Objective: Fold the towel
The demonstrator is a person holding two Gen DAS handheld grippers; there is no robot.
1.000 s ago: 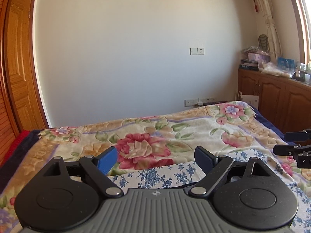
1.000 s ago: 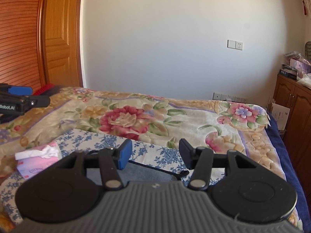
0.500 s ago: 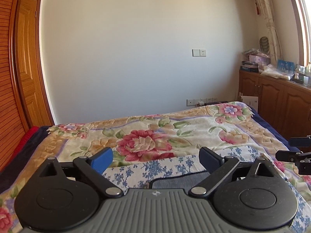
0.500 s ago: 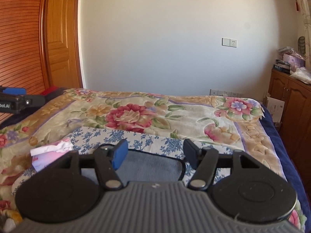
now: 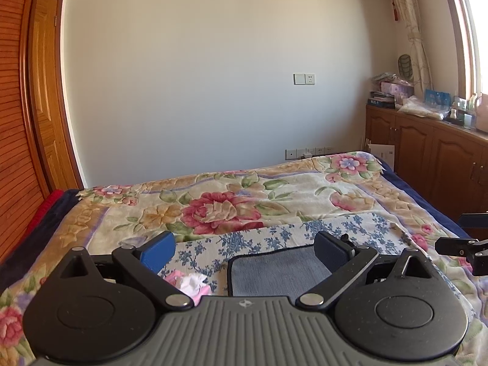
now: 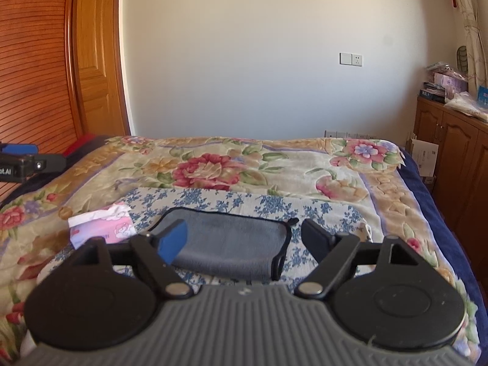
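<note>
A grey-blue towel (image 6: 225, 244) with a dark edge lies on a blue-flowered cloth (image 6: 244, 202) on the bed; it also shows in the left wrist view (image 5: 274, 270). My left gripper (image 5: 244, 248) is open and empty, held above the near side of the towel. My right gripper (image 6: 244, 236) is open and empty, held above the towel's near edge. The right gripper's tip shows at the right edge of the left wrist view (image 5: 463, 248). The left gripper shows at the left edge of the right wrist view (image 6: 21, 164).
A pink tissue pack (image 6: 103, 225) lies left of the towel, also in the left wrist view (image 5: 190, 283). The floral bedspread (image 5: 219, 204) covers the bed. Wooden cabinets (image 5: 427, 158) stand right, a wooden door (image 6: 91, 61) left.
Both grippers have pulled back and risen from the bed. More of the towel and the tissue pack has come into view. Both stay open.
</note>
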